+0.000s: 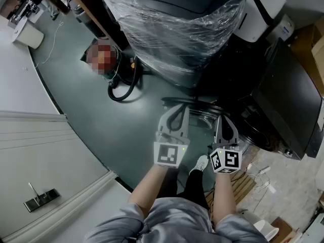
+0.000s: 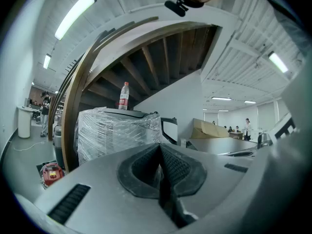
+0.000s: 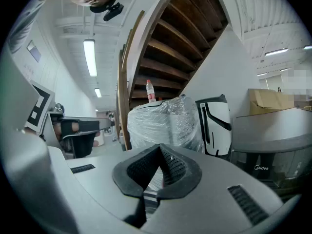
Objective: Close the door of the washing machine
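Observation:
The dark washing machine stands at the right; in the right gripper view its grey top and dark front fill the lower right. A chrome-rimmed round door seems to stand open low at its left side, partly hidden behind the grippers. My left gripper is held level over the green floor, left of the door, jaws shut and empty. My right gripper hangs close above the door's rim, shut on nothing. I cannot tell whether it touches the door.
A plastic-wrapped appliance with a bottle on top stands ahead under wooden stairs. A white and black appliance is beside it. A black hose lies on the floor. A cardboard box sits far right.

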Demonstrator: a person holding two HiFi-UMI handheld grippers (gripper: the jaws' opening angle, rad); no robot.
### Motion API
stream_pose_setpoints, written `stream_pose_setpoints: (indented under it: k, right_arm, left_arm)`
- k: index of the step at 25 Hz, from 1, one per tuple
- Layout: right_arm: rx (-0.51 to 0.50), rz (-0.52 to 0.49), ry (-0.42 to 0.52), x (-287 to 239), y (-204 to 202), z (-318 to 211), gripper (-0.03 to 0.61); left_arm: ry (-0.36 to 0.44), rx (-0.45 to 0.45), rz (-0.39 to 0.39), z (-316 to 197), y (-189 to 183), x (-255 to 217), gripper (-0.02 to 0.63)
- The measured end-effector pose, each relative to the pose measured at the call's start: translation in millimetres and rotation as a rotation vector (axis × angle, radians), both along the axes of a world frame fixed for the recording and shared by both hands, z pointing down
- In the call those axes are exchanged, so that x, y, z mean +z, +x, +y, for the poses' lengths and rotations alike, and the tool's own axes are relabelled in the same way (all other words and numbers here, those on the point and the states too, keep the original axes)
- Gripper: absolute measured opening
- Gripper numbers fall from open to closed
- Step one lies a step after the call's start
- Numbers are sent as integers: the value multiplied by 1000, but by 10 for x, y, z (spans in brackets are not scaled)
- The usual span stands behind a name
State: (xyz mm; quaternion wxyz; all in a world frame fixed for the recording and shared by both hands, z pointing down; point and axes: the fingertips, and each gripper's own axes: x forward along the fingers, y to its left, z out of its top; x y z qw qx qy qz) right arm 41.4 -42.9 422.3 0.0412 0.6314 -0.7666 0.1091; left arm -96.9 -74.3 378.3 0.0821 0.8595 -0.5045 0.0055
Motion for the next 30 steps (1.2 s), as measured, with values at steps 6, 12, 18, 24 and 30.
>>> stream_pose_setpoints:
  k: [6, 12, 18, 24, 30]
  right_arm:
    - [-1, 7, -5, 34, 13, -31, -2]
    - [-14, 47, -34, 137, 13, -71, -2]
    - [-130, 101, -110, 397, -156, -163, 11]
    - [-178, 140, -149, 578, -168, -262, 52]
    - [-232, 198, -190, 809, -206, -400, 72]
  left_arm:
    - [9, 0, -8, -35, -1, 5, -2]
    - [8, -6, -4, -62, -6, 28, -2]
    - [5, -2, -6, -92, -7, 51, -2]
    - [-4, 0, -6, -121, 0, 121, -2]
    - [-13, -5, 0, -133, -65, 175, -2]
